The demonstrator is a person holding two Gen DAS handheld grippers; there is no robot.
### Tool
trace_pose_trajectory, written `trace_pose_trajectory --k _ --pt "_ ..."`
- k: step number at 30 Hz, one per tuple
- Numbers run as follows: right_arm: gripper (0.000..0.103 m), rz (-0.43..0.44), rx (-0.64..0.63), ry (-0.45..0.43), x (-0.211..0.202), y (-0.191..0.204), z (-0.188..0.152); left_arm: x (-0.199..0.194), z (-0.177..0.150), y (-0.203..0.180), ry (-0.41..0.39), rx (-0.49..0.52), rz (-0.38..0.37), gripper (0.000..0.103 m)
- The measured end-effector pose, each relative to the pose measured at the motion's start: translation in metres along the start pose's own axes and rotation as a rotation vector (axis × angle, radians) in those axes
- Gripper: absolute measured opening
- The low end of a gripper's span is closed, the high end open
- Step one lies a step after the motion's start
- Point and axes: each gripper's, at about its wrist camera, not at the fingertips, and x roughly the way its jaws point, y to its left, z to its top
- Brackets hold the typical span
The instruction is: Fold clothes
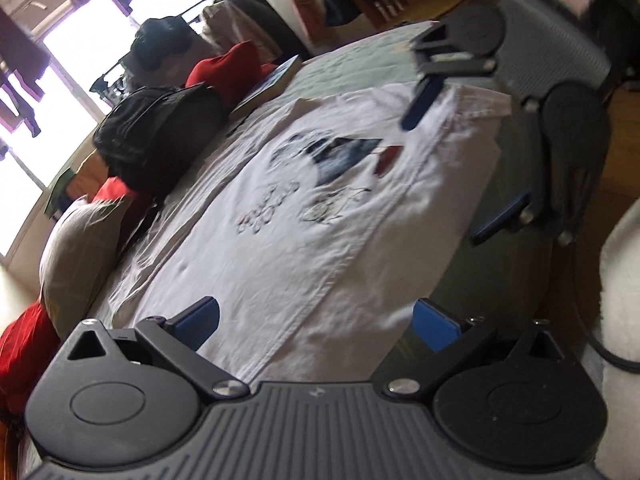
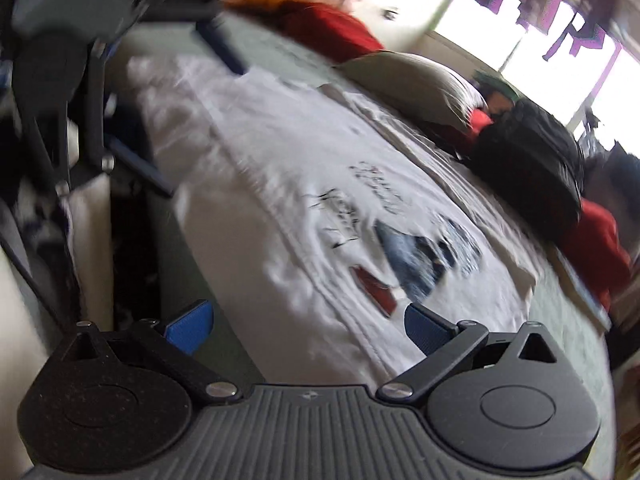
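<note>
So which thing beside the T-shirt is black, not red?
The black backpack, lying between the red cloths and next to the grey pillow.

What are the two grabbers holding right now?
Nothing. The left gripper and the right gripper are both open, fingers spread above the white T-shirt lying flat on the bed.

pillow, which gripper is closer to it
Left. The left gripper sits at the shirt end beside the pillow; the right gripper is at the shirt's far end.
</note>
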Motion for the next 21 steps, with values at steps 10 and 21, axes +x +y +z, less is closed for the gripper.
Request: trace_pose_trajectory --k 10,21 --pt "0.103 -0.197 -0.292 -0.033 0.010 0.039 0.012 0.005 0.004 -0.006 -0.010 0.000 0.004 0.102" --pt "0.103 -0.394 -0.230 -0.156 -0.014 0.019 0.030 0.018 0.003 -0.013 0.004 0.063 0.092 0.102"
